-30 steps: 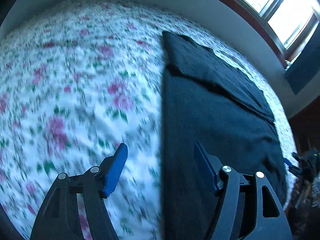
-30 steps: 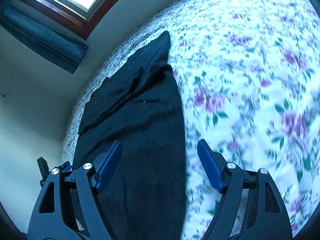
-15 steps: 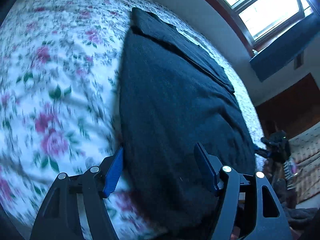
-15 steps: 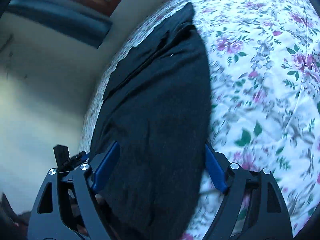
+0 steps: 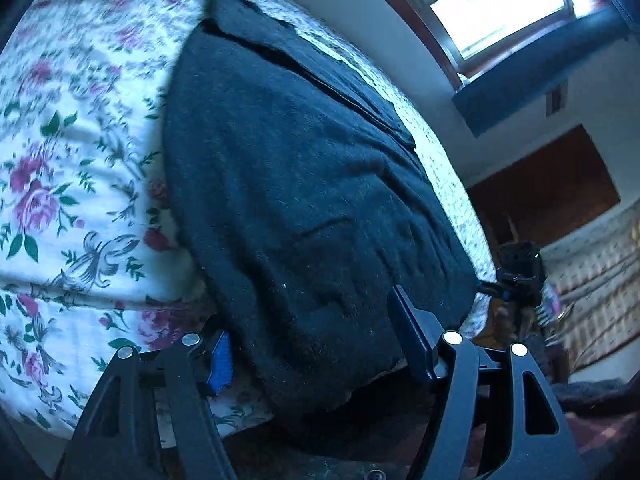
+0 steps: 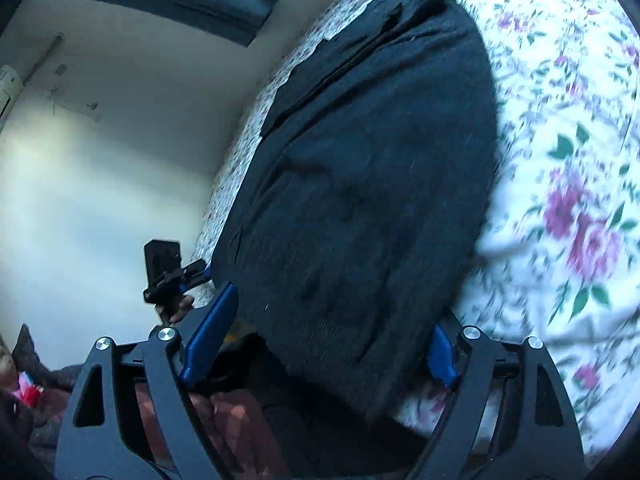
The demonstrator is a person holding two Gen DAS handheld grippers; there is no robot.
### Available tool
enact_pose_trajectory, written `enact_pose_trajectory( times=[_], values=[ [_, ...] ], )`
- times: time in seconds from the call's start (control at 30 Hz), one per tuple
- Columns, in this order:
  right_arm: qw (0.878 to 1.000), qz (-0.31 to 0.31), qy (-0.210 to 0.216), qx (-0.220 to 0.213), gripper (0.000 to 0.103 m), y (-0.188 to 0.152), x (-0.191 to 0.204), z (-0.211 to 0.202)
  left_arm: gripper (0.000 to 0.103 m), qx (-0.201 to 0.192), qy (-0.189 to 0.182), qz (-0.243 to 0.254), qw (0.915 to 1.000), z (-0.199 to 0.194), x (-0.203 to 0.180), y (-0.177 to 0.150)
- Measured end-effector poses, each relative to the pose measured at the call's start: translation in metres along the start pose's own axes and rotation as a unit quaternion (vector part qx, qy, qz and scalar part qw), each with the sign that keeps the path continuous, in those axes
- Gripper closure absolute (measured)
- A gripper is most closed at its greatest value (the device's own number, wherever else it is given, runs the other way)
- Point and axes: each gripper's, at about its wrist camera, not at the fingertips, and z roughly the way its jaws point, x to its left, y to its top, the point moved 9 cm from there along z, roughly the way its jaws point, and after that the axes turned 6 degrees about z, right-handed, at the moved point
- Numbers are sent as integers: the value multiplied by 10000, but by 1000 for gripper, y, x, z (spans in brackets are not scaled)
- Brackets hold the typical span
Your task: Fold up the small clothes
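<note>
A dark knit garment lies flat on a floral bedsheet, its near hem draped over the bed's edge. My left gripper is open, its blue-padded fingers straddling the hem's left corner. In the right wrist view the same garment fills the middle. My right gripper is open and straddles the hem's right corner. The other gripper shows at the left of the right wrist view, and at the right of the left wrist view. Neither gripper has closed on the cloth.
The floral sheet extends to the right of the garment. A window with a dark blue sill is behind the bed. A pale wall and a brown cabinet lie beyond the bed's edge.
Both grippers have dropped down and pulled back to the garment's near hem at the bed's edge, and the hem now lies between each pair of open fingers.
</note>
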Motion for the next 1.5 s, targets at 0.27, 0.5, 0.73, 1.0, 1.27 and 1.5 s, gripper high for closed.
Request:
enact_pose_trajectory(
  times=[0.27,0.5,0.73,1.0,1.27,1.5],
  values=[
    [9997,-69,158,149,20,-8,10,10,51,214,17,303,9993,7,-8,-8],
    [9992,-195,146,329,35,-20,18,17,51,257,96,515,9983,14,-13,-11],
    [9980,-260,-144,555,90,-29,10,27,95,387,264,385,9982,14,-2,-15],
    [9967,-291,609,-446,97,24,47,-19,96,-376,-415,-188,9983,-14,-4,48],
    [9922,-63,728,-1006,99,123,32,-14,97,-783,-384,-459,9951,15,26,134],
    [9895,735,440,-1164,99,181,-24,21,96,-534,-35,-630,9966,56,70,171]
  ],
)
